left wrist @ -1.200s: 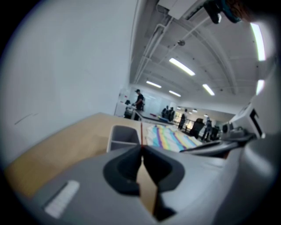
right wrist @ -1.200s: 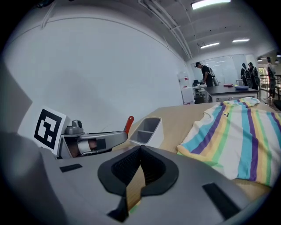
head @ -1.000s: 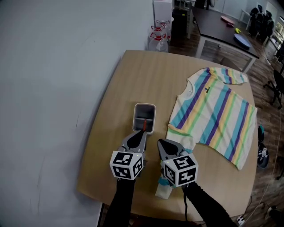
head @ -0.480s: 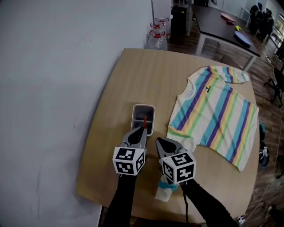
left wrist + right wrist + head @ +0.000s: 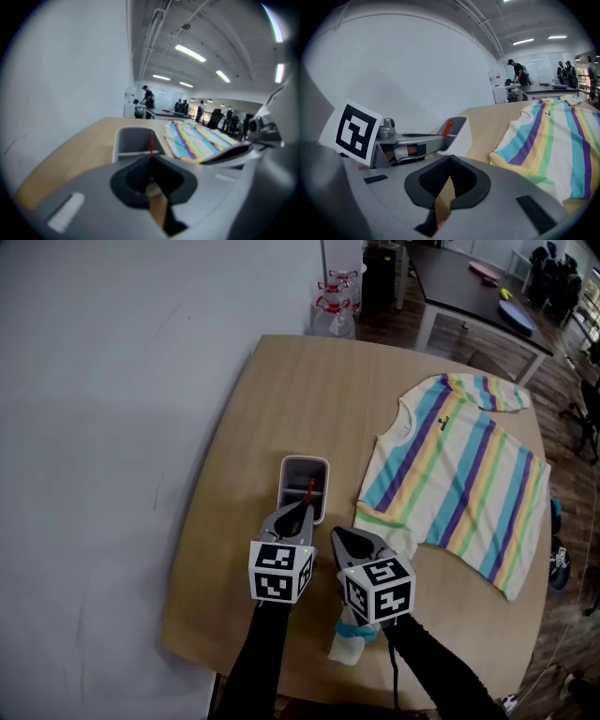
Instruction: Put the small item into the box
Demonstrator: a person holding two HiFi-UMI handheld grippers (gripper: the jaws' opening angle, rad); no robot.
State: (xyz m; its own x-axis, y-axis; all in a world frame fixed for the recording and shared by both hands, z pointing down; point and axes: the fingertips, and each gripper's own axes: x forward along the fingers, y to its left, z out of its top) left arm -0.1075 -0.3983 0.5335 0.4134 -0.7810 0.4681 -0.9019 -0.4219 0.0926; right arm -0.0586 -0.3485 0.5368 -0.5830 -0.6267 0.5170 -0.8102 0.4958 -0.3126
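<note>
A small grey box (image 5: 306, 462) with a divider stands on the wooden table (image 5: 281, 390). My left gripper (image 5: 302, 512) is shut on a thin red stick (image 5: 309, 492), which pokes out past its tips over the box's near part. In the left gripper view the red stick (image 5: 151, 142) rises straight in front of the box (image 5: 133, 138). My right gripper (image 5: 339, 542) is shut and empty, just right of the left one and short of the box. The right gripper view shows the red stick (image 5: 447, 127) at the box (image 5: 461, 126) rim.
A striped T-shirt (image 5: 459, 470) lies flat on the table's right half, its hem close to the box. A small white and teal object (image 5: 349, 641) sits near the front edge under my right arm. Clear bottles (image 5: 336, 315) stand beyond the far edge. A wall runs along the left.
The left gripper has moved slightly forward, so the red stick now reaches further over the box. The right gripper has hardly moved.
</note>
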